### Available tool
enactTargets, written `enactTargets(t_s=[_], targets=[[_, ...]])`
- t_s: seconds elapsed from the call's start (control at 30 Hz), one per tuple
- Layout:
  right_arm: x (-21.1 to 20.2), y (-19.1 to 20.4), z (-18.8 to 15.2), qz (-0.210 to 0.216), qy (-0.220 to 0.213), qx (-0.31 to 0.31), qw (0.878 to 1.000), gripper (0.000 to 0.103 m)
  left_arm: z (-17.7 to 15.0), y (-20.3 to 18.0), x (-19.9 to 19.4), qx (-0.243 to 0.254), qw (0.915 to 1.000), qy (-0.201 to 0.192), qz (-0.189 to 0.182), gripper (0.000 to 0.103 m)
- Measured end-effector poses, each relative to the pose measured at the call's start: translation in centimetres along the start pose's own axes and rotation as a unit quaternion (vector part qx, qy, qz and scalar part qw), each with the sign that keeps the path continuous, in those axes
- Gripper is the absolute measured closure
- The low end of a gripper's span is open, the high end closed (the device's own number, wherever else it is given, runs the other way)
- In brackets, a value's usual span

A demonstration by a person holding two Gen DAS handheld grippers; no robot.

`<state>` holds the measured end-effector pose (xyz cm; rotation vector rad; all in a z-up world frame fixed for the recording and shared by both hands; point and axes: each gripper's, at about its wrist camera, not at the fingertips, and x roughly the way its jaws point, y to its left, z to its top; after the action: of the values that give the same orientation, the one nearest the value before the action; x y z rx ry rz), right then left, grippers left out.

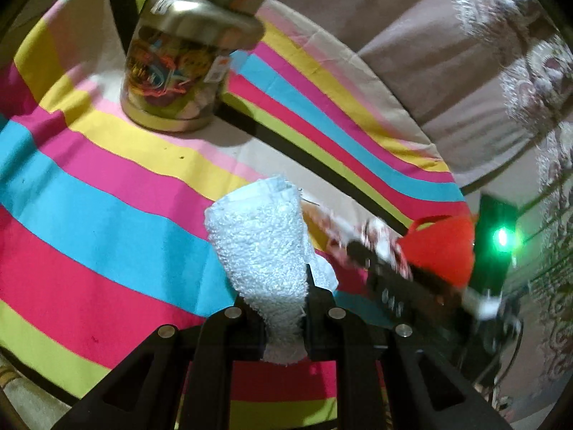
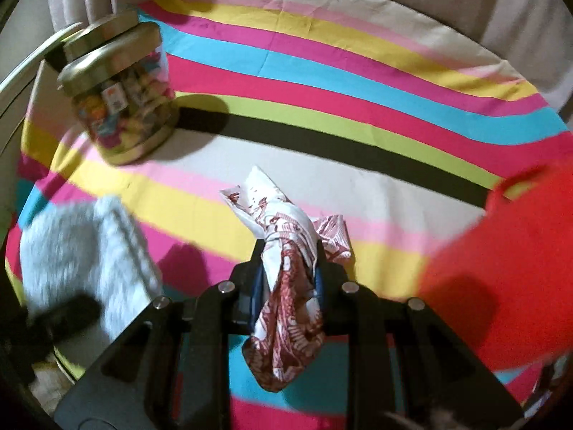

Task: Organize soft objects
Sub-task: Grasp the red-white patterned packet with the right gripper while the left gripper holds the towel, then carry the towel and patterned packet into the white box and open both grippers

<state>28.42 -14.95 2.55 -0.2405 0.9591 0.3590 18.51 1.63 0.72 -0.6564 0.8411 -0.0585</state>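
Terry-cloth white, a small towel point(image 1: 265, 251) is pinched in the left gripper point(image 1: 274, 308), whose jaws stand narrow and closed on it; the towel rises above a striped cloth point(image 1: 89, 215) covering the counter. A glass jar point(image 1: 179, 68) with a gold lid stands farther back on the cloth. To the right, blurred, the right gripper point(image 1: 376, 268) carries a red-and-white patterned cloth point(image 1: 365, 236) just beside a red basket point(image 1: 444, 247).

From the right wrist view, the right gripper point(image 2: 290, 268) has its jaws drawn in tight on the patterned cloth point(image 2: 286, 286), which hangs bunched between them, above the striped cloth point(image 2: 322, 71). The towel point(image 2: 82, 251) shows blurred at the left, the jar point(image 2: 121, 107) behind it, the red basket point(image 2: 501, 268) close at the right.
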Motion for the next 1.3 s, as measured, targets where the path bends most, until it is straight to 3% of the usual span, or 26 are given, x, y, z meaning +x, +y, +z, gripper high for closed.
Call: enactTargets(t_s=[0.33,0.93,1.13,1.3], targets=[[-7.2,-2.1,-6.9,-0.011,-0.030,0.043,0.999,0.076,-3.6,-2.7,-3.0,0.023,0.9995,-0.001,-0.019,0.088],[-16.5,-8.0,-15.3,-0.050,-0.057,0.119,0.990,0.076,-10.1,-9.4,-5.5,0.093,0.9934,0.022,-0.064,0.088],[-19.0,-10.4,-17.9,-0.068,-0.059,0.146,0.985,0.076,-12.4,-12.2,-5.6,0.118,0.9881,0.044,-0.088,0.088],[-21.4,-12.6,-19.9,-0.106,-0.063,0.169,0.978,0.076,-14.7,-15.7,-5.6,0.158,0.9776,0.068,-0.122,0.087]])
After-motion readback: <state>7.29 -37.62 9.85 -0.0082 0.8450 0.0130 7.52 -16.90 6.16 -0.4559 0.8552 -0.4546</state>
